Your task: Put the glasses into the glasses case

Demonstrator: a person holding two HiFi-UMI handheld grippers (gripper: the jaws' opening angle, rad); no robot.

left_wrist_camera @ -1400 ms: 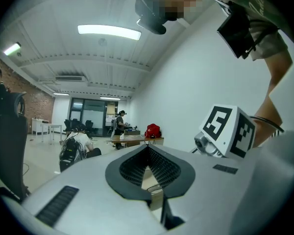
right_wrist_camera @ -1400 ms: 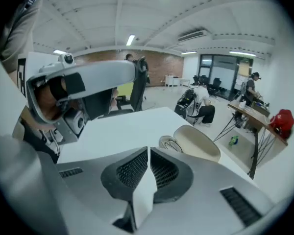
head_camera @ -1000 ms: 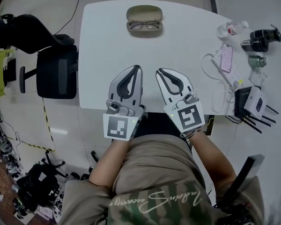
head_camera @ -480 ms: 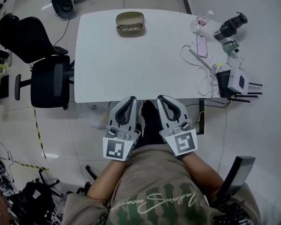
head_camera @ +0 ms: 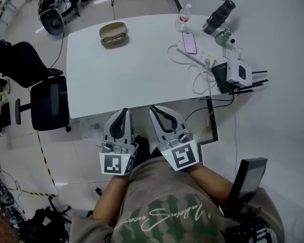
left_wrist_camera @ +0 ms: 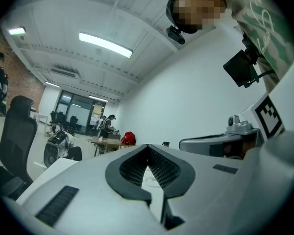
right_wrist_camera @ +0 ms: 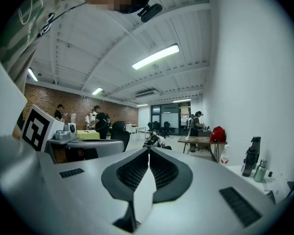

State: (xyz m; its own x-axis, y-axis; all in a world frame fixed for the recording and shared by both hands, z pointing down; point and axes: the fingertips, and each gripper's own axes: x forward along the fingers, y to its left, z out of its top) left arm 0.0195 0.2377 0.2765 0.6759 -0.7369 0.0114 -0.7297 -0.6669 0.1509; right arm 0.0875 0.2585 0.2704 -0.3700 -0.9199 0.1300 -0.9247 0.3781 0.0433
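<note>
A phone (head_camera: 189,42) lies by a white power strip (head_camera: 203,59) on the white table (head_camera: 137,70). A black office chair (head_camera: 48,103) stands beside the table.

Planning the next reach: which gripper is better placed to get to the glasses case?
Left, likely. The glasses case sits far left on the table, nearly straight ahead of the left gripper; the right gripper would reach across. Both are shut and empty at the table's near edge.

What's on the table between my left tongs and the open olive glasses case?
Nothing. In the head view, only bare white tabletop lies between the left tongs and the open olive-green glasses case.
</note>
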